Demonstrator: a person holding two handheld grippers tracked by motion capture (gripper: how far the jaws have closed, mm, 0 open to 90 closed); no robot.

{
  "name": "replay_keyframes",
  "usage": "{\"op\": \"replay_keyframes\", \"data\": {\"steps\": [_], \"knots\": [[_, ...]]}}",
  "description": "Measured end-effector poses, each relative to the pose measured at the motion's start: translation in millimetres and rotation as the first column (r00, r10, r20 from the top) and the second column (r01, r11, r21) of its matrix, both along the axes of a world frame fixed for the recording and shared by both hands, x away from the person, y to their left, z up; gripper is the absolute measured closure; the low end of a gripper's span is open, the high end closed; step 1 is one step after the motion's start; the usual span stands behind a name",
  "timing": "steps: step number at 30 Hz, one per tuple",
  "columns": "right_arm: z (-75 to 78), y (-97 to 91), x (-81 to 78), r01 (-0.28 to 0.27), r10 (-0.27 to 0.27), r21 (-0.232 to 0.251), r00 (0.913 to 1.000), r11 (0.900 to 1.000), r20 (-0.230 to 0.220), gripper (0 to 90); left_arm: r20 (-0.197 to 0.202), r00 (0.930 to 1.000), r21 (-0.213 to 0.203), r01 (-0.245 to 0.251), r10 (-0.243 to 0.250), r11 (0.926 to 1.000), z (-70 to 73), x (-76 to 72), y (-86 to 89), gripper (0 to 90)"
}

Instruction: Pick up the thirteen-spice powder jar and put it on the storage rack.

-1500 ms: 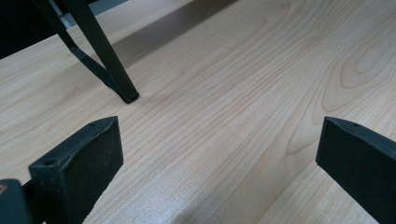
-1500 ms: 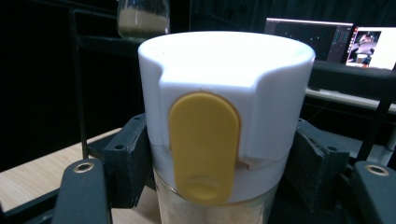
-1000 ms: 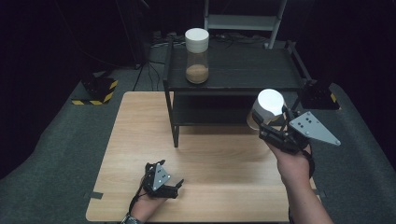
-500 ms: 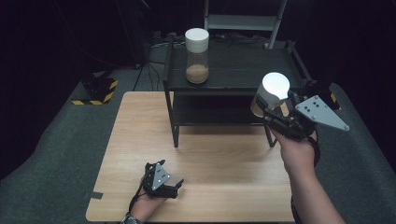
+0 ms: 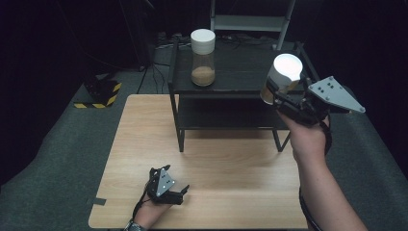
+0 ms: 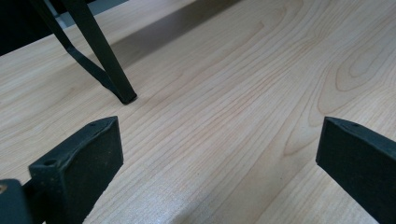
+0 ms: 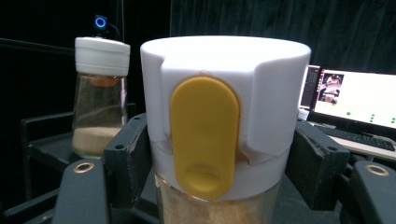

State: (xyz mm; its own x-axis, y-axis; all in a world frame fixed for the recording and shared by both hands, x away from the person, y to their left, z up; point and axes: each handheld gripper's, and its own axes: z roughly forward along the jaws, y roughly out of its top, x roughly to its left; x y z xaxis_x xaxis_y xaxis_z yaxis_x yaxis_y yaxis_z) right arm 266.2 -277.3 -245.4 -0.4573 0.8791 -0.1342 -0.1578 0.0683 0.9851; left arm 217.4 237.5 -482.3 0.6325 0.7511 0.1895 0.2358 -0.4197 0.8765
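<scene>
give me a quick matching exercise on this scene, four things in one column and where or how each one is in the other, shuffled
Things:
1. jar with the yellow tab
2. second jar
3. left gripper
4. black shelf

Places or states:
A. stands on the wooden table
B. low over the near part of the table, jaws open, nothing between them
C. clamped in the right gripper, held in the air
D. stands on the shelf's top, holds a brownish powder

Pairs: 1-C, 2-D, 3-B, 4-A
</scene>
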Motion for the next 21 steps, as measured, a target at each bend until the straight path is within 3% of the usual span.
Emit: {"op": "replay_keyframes", "data": {"steps": [15,21], "knots": [[14.6,14.6,26.3,0.022,-0.022,0.0,0.9997,0.9997,0.008,29.9,0.005,1.0,-0.002,0.009,-0.009,1.0,-0.6,-0.8,0.9,0.9],[17.8,20.0,41.9,0.033,-0.033,0.001,0.9994,0.9994,-0.009,29.9,0.002,1.0,-0.004,0.009,-0.009,1.0,-0.5,-0.4,1.2,0.9]]}}
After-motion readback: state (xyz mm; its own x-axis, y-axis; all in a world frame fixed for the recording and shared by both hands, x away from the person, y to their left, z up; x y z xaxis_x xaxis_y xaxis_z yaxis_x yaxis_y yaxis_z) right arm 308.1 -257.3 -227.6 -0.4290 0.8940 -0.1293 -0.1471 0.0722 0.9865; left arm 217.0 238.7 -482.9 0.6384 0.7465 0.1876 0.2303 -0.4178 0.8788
